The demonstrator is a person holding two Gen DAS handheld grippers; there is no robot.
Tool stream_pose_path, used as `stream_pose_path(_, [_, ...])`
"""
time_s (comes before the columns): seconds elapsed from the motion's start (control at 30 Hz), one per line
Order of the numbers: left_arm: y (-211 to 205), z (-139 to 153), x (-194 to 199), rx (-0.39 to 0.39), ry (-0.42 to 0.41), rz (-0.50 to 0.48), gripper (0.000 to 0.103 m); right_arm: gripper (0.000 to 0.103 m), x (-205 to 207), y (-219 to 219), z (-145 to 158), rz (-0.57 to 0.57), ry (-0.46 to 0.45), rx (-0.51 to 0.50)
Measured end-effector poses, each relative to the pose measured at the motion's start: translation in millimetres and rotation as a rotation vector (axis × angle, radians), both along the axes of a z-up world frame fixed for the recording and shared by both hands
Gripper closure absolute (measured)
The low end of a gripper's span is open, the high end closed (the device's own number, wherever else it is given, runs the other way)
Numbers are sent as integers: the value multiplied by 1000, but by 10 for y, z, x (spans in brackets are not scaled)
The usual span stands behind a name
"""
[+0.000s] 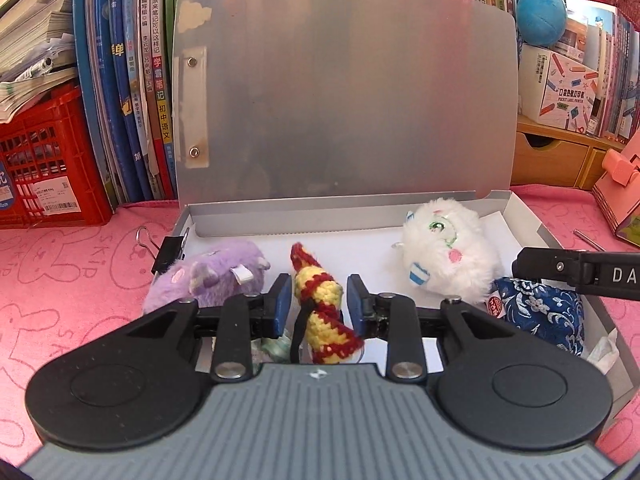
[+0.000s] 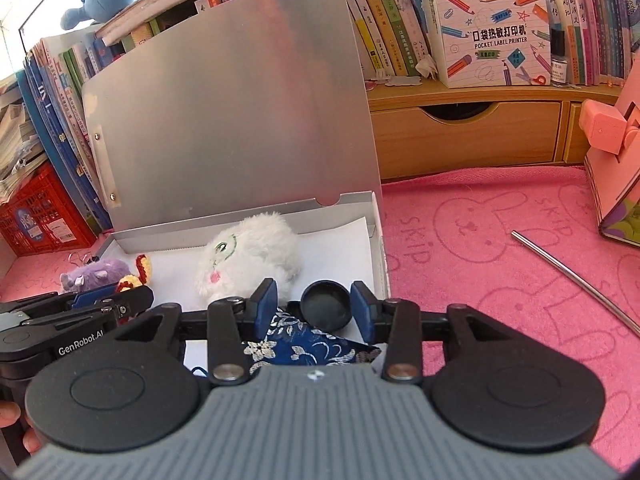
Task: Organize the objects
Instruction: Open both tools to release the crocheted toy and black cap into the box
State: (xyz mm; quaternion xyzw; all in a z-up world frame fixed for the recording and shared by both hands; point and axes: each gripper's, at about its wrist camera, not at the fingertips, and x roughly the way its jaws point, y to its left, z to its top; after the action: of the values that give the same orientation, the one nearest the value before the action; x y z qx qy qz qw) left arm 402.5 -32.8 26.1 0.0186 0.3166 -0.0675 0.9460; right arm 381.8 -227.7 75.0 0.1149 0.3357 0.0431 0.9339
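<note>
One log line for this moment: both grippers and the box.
left gripper: open, jaws astride red-and-yellow crocheted toy | right gripper: open over blue floral brocade pouch | silver box: lid up

Matt silvery box lid (image 1: 344, 92), fluffy white plush (image 1: 448, 252), crocheted yarn toy (image 1: 320, 300), pink terry cloth (image 2: 500, 248).

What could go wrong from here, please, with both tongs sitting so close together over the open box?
1. The left tongs straddle the crocheted red-and-yellow toy without pressing it; its black cord could snag as they withdraw.
2. The right tongs hover over the blue brocade pouch and black round lid; a careless move might knock either.
3. The box lid stands propped upright and could fall if bumped.
</note>
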Motion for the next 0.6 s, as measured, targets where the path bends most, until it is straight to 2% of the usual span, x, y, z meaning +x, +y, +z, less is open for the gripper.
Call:
stream_pose_path(0.03, [-3,28,-31,4,-11,0,48,40,-26,-5,23,-4,-7,2])
stream_pose_path(0.07, [-6,56,-67,5,-23,-1,43,39,-58,-9,50,-5,-15,3])
stream_pose_path(0.17, [0,153,-195,2,-48,-11,37,37,-178,-18,138,1,-39,11])
stream_pose_path(0.6, [105,471,-1165,0,-101,-76,26,25,-1171,124,473,139,-163,-32])
